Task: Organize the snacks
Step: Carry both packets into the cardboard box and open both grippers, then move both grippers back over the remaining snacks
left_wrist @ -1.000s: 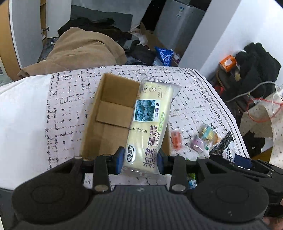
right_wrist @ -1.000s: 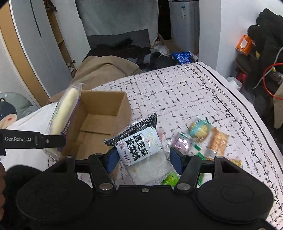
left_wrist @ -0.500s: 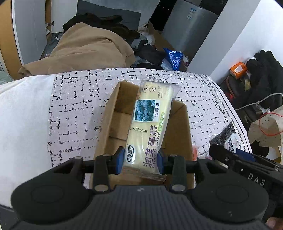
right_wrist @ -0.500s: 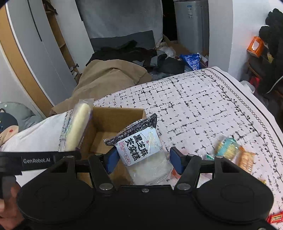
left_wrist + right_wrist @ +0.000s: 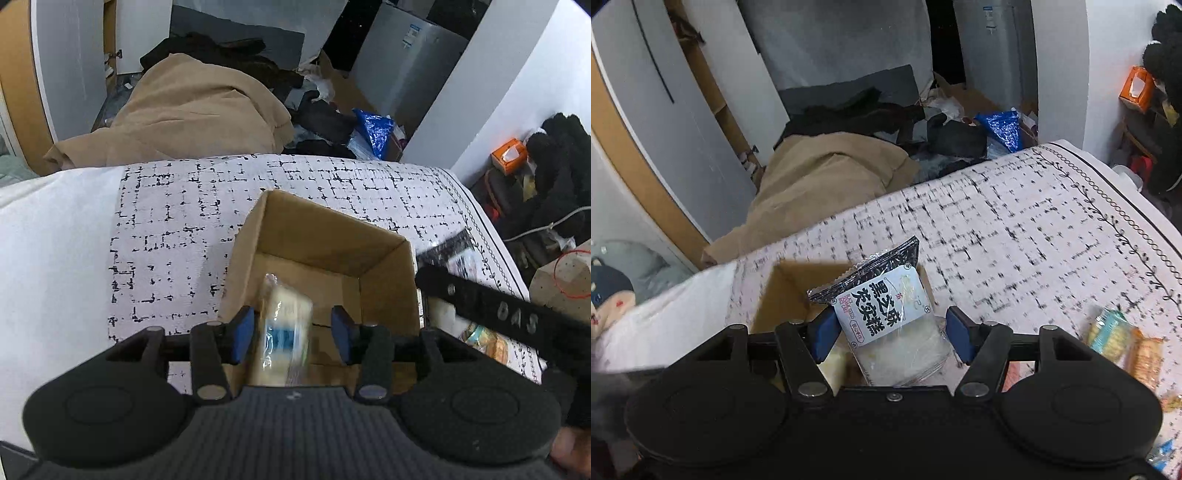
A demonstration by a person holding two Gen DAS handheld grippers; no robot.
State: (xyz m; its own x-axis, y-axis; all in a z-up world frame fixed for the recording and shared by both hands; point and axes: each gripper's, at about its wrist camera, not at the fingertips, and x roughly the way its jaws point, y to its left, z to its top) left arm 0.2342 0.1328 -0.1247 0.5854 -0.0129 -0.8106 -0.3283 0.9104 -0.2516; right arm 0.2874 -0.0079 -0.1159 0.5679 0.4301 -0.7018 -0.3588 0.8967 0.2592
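Only right view shows loose snacks [image 5: 1123, 343].

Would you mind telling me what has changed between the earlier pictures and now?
The left gripper has opened and let go of the blueberry cake packet, which is blurred, dropping into the cardboard box. The right gripper moved toward the box, still holding the black sesame cake packet. The loose snacks remain on the cloth.
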